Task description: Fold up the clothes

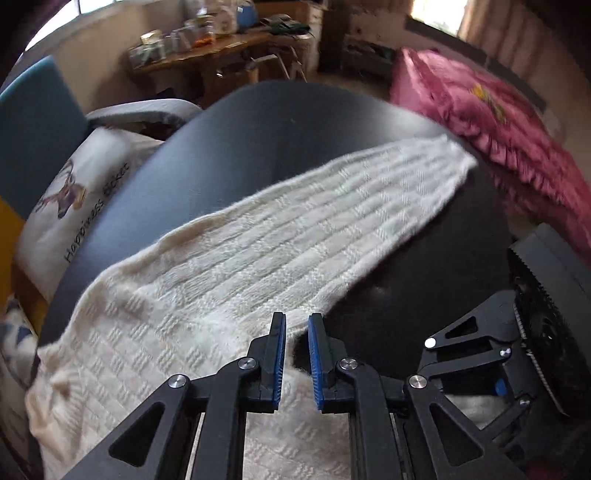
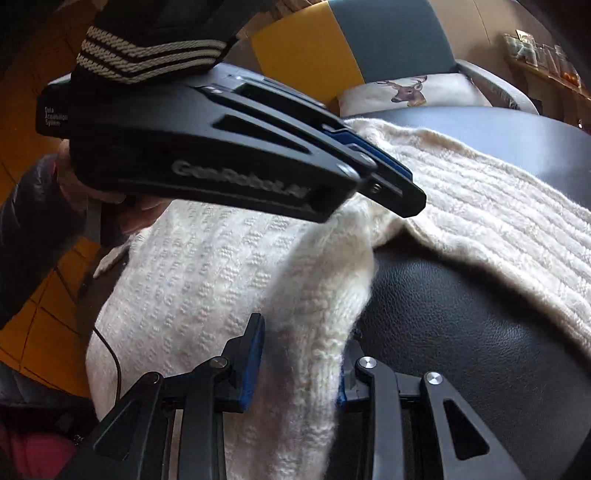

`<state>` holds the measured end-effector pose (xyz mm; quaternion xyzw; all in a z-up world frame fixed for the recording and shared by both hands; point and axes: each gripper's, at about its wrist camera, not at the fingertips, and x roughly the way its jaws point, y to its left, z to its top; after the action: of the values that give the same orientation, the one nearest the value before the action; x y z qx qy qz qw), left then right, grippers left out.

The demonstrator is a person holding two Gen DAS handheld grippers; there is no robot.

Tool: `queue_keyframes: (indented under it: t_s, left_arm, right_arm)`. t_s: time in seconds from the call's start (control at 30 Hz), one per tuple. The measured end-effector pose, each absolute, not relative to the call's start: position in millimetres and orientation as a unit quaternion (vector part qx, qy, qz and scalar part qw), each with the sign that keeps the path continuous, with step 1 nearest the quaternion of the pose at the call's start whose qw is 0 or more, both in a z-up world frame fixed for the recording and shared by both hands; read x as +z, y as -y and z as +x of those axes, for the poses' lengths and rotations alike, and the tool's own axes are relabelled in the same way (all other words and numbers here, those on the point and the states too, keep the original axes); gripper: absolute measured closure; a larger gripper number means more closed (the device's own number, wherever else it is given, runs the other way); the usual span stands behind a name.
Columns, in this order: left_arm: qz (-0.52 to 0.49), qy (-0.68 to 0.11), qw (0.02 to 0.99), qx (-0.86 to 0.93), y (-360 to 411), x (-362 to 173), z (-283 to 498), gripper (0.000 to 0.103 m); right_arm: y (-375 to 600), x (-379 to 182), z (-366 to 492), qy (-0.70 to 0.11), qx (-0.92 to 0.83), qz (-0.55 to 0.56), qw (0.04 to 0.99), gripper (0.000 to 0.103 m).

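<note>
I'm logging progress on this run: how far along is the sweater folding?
Early. Done: the sweater lies on the black table, one sleeve stretched out flat. In hand: the right gripper has bunched knit between its fingers, and the left gripper sits at the sweater's edge. Left: no fold shows yet.

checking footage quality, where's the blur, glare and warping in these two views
Left wrist view: window blown out, sweater edge motion-smeared, table rim bowed by fisheye. Right wrist view: left gripper close and soft, sweater knit near right gripper sharper.
</note>
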<state>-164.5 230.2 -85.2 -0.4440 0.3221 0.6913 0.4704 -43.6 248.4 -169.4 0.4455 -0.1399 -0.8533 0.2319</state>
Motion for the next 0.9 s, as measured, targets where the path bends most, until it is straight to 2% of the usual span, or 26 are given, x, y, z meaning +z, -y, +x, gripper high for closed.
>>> queue_keyframes:
  t_s: [0.1,0.2,0.27,0.33,0.5,0.57,0.83,0.9]
  left_arm:
    - [-0.437,-0.416,0.467,0.646,-250.5,-109.8,-153.4,0.09]
    - [-0.436,-0.443,0.457,0.637,-256.5,-122.1,-155.4,0.09]
    - [-0.443,-0.415,0.45,0.655,-256.6,-121.1,-163.6,0.09]
    - [-0.444,-0.391,0.445,0.673,-256.2,-121.1,-169.8,0.097]
    - [-0.495,-0.238,0.462,0.696,-252.2,-118.4,-201.1,0.099]
    - [-0.507,-0.204,0.456,0.703,-251.4,-127.1,-209.9,0.099]
    - [-0.516,-0.141,0.424,0.73,-254.5,-127.7,-216.8,0.098]
    - [-0.521,-0.128,0.426,0.729,-251.9,-125.9,-215.5,0.098]
  right_arm:
    - [-253.8,-172.8,-40.9,0.155,-0.851,0.444,0.233,0.07]
    - [-257.1,-175.4,-39.7,0.161,-0.853,0.439,0.233,0.07]
    - [-255.7,-174.9,-38.8,0.152,-0.855,0.439,0.229,0.073]
    - [-252.4,-170.4,-35.0,0.141,-0.859,0.439,0.223,0.074]
    - [-249.2,-169.6,-31.1,0.12,-0.864,0.443,0.208,0.084]
    - [-250.2,-169.5,-30.7,0.12,-0.864,0.445,0.205,0.084]
    - [-258.8,-167.8,-30.6,0.14,-0.858,0.455,0.191,0.085]
    - [-266.2,-164.3,-28.6,0.148,-0.856,0.459,0.187,0.08]
